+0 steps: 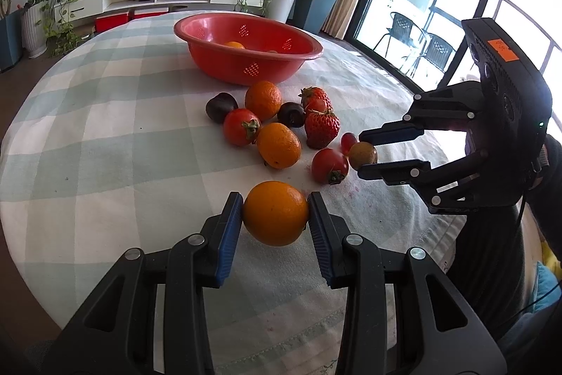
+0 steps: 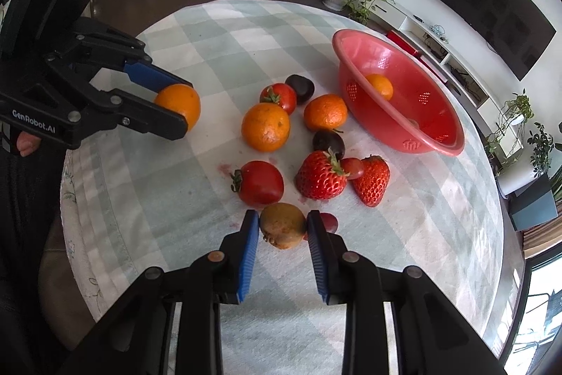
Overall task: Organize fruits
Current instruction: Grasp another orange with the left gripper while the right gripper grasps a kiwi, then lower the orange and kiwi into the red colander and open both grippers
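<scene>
Second fruit in the red basket (image 1: 246, 41), mostly hidden.

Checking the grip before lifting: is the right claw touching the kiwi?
Touching. The right wrist view shows both blue pads of the right claw pressed against the sides of the kiwi, with no gap showing.

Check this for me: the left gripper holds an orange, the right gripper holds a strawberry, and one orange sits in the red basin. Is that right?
Not quite. The right gripper is closed on a small brownish-green fruit, not a strawberry, as the right wrist view shows. The rest stands: the left gripper holds an orange, and one orange sits in the red basin.
</scene>
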